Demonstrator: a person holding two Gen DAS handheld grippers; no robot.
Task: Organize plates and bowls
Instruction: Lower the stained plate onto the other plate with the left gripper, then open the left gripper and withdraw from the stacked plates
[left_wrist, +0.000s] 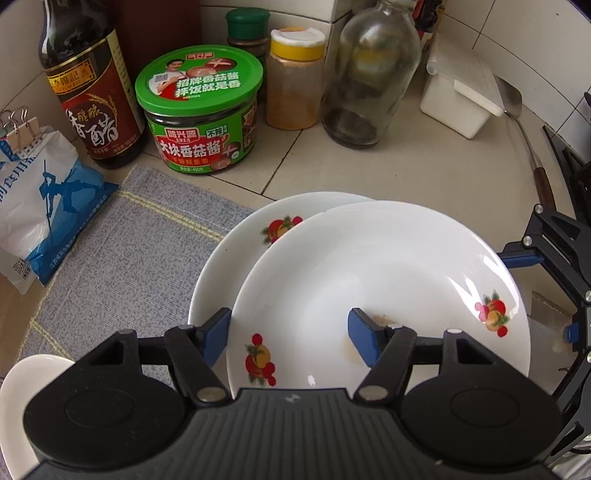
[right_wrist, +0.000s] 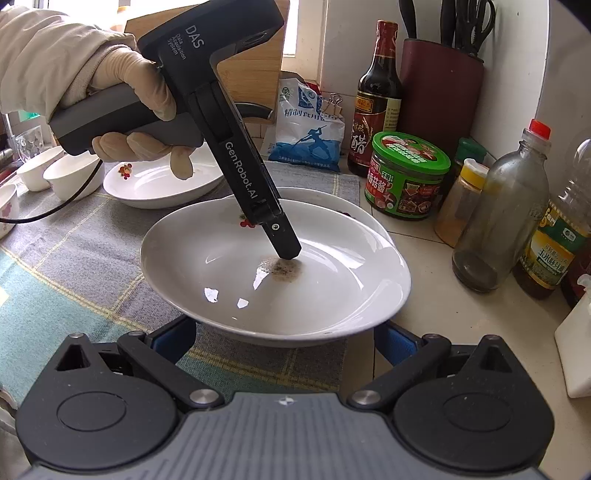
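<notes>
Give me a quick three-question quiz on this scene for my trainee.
1. True or false: the top plate is clean.
2. How many plates can be seen under it?
3. The left gripper is: A shut on the plate; B open astride its edge; C clear of it.
Key: 1 false, a brown stain marks it; 2 one, the lower plate; 3 B.

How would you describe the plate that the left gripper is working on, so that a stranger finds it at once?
Start at the green-lidded jar by the tiled wall. In front of it, two white plates overlap at the edge of the checked cloth. The wanted one is the upper plate: only it has a brown stain in its middle.
</notes>
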